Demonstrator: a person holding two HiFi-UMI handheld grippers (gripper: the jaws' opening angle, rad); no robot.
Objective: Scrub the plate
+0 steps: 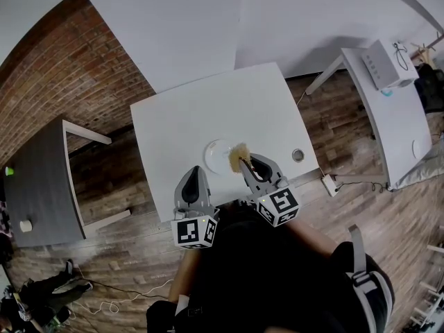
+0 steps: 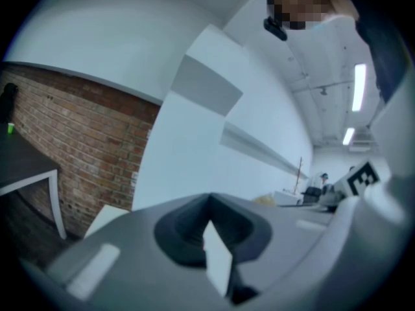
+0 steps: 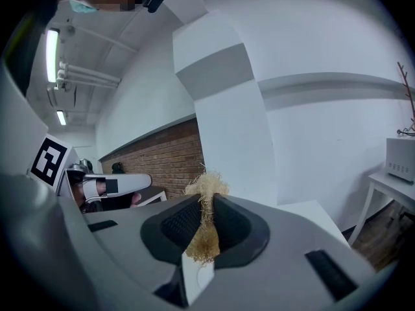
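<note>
A white plate (image 1: 216, 153) lies on the white table (image 1: 180, 116), near its front edge. My right gripper (image 1: 245, 164) is shut on a tan fibrous scrubber (image 1: 238, 156), which hangs at the plate's right rim. In the right gripper view the scrubber (image 3: 206, 193) sticks out above and below the closed jaws of that gripper (image 3: 205, 206). My left gripper (image 1: 193, 179) is shut and holds nothing, a little left of and nearer than the plate. In the left gripper view its jaws (image 2: 209, 207) point up at the wall, and the plate is out of sight.
A small round grey fitting (image 1: 297, 155) sits in the table's right front corner. A grey side table (image 1: 38, 179) stands at the left, a white table (image 1: 395, 116) with a white appliance (image 1: 386, 64) at the right. A white box (image 1: 329, 184) lies on the wooden floor.
</note>
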